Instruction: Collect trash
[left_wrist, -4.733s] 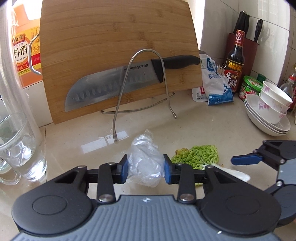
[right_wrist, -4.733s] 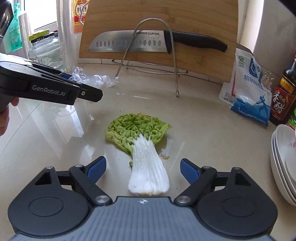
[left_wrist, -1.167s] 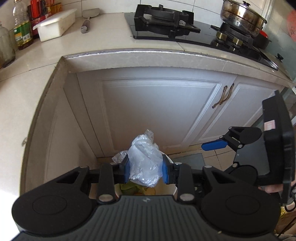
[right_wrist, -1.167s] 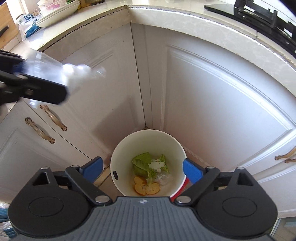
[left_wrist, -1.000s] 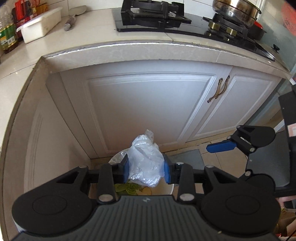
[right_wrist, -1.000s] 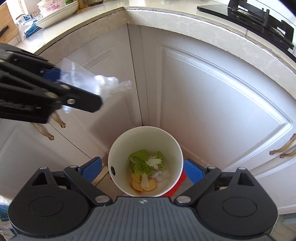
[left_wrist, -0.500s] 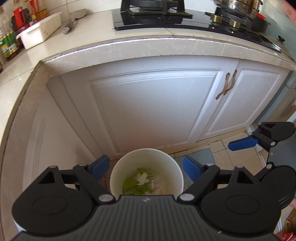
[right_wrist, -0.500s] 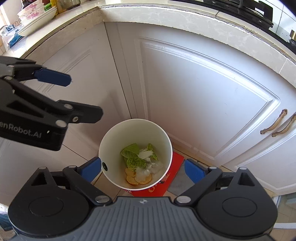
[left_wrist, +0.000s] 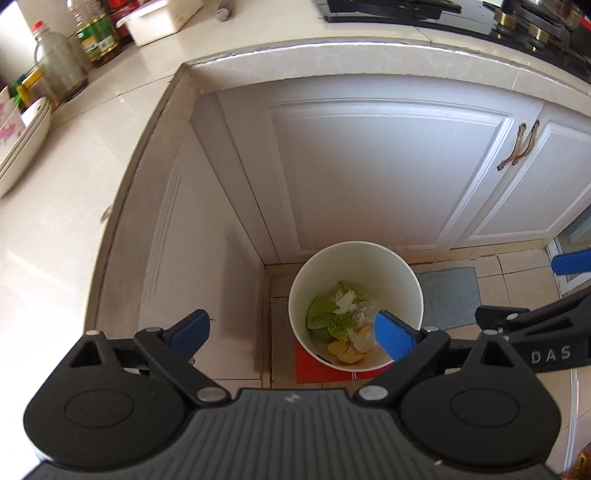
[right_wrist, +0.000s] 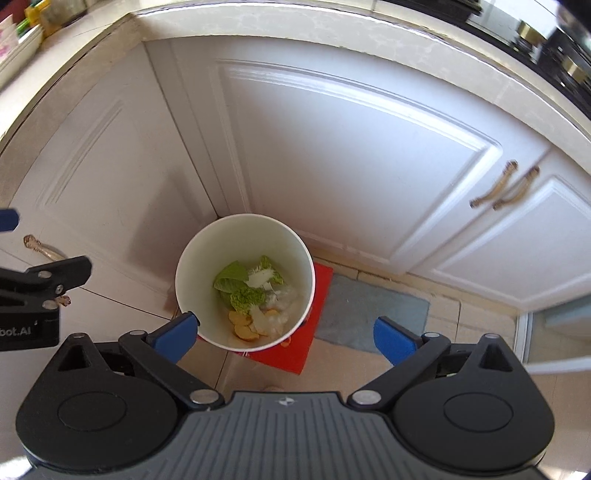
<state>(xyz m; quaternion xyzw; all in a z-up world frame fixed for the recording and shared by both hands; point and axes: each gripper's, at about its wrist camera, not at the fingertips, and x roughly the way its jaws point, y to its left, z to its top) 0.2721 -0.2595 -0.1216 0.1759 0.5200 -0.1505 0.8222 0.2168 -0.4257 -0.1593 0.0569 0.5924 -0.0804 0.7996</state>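
Observation:
A white round bin (left_wrist: 388, 273) (right_wrist: 207, 266) stands on the floor in the corner of the cabinets, far below both grippers. In it lie green cabbage leaves (left_wrist: 321, 314) (right_wrist: 236, 280), yellow slices (left_wrist: 343, 350) (right_wrist: 242, 321) and a crumpled clear plastic bag (right_wrist: 286, 295). My left gripper (left_wrist: 291, 334) hangs above the bin's left side, its jaws opening with nothing between them. My right gripper (right_wrist: 286, 338) is over the bin's right side, its jaws also opening and empty. Each view catches the other gripper's fingers (left_wrist: 517, 321) (right_wrist: 55, 277) at its edge.
White cabinet doors with bronze handles (left_wrist: 517, 147) (right_wrist: 506, 188) enclose the corner. The countertop (left_wrist: 55, 206) on the left carries stacked bowls (left_wrist: 22, 147) and bottles (left_wrist: 55, 62). A red mat (right_wrist: 295, 350) lies under the bin and a grey mat (right_wrist: 369, 317) beside it.
My left gripper opened wide and the plastic bag left it; the bag now lies in the bin. The bin has slid rightward in the left view and leftward in the right view.

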